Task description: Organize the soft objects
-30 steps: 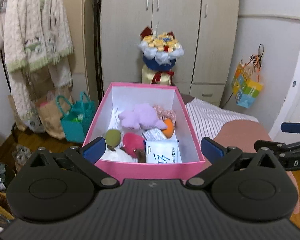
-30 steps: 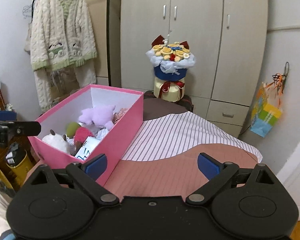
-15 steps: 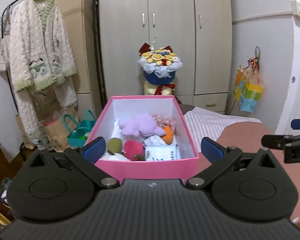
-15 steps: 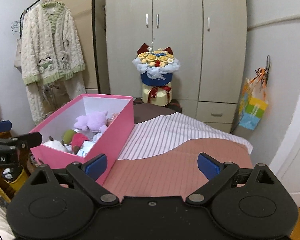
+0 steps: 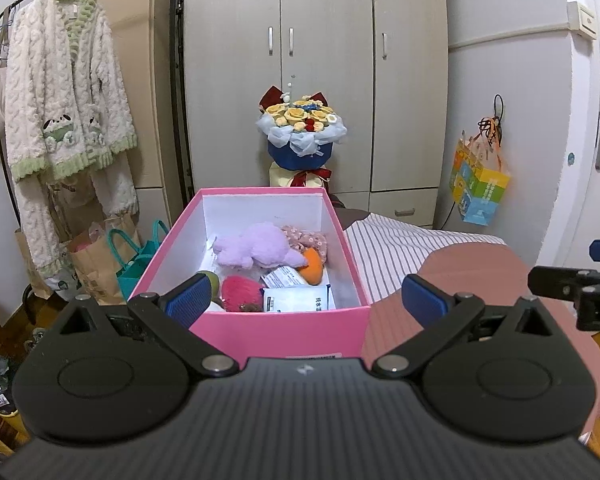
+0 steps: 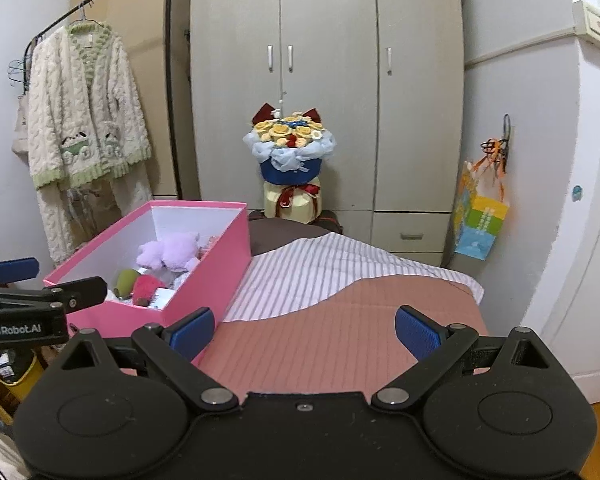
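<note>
A: So, nearest first. Left gripper (image 5: 304, 295) was held in front of the pink box (image 5: 284, 332), jaws spread wide, nothing between them. Right gripper (image 6: 305, 333) was over the pink bedspread (image 6: 340, 344), jaws spread too, empty.

B: Where were the soft things?

A: All in the box, at 12 o'clock from the left gripper. Near end: a red fuzzy toy (image 5: 241, 291), a green ball (image 5: 213, 280) at its 9 o'clock, white sachets (image 5: 296, 298) at its 3. Farther in: an orange toy (image 5: 313, 266), a purple plush (image 5: 254, 245), floral fabric (image 5: 304, 237) behind it. From the right gripper the box sat at about 10 o'clock.

B: Anything loose on the bed?

A: None visible. Striped sheet (image 6: 324, 264) looked bare. Bouquet (image 6: 289, 148) and wardrobe (image 6: 324, 80) beyond, not task items, I'd say.

B: Step?

A: Looked like either done or between picks; can't tell which. If sorting continues, the next move needs the left gripper to dip over the near wall and close on one toy without snagging its neighbours.
</note>
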### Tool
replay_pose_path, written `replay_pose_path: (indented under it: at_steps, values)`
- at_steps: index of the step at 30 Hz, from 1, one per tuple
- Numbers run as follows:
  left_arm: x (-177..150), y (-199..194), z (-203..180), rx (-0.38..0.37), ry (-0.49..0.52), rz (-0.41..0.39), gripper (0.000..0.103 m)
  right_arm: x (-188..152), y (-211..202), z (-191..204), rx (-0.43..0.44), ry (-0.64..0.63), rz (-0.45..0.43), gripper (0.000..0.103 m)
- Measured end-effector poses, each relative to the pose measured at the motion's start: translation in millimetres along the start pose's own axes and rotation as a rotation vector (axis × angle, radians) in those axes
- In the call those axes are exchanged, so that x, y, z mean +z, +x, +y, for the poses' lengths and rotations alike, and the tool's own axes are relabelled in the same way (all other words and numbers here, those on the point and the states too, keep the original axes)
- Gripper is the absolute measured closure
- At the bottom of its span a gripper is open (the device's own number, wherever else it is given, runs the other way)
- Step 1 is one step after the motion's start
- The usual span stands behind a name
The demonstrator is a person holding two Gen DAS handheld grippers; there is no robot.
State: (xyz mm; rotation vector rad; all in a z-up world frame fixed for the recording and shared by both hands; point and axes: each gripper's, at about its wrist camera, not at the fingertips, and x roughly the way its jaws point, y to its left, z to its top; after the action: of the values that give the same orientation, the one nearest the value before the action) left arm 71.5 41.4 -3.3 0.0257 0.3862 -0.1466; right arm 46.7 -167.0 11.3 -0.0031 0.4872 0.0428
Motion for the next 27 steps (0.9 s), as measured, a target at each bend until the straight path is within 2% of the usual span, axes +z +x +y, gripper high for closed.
replay_pose_path:
  at_steps: [6,17,27]
  values:
    - [-2,-2,-2,0.008,0.002,-0.004,0.0,-4,-2,-4,-0.063,0.016,-0.012,0.004]
    - [-6,-10,-2,0.044,0.008,-0.022,0.0,-7,-13,-3,-0.046,0.02,-0.03,0.004]
    - [-7,-3,-1,0.054,0.015,0.013,0.0,-9,-18,5,-0.082,-0.026,-0.049,0.004]
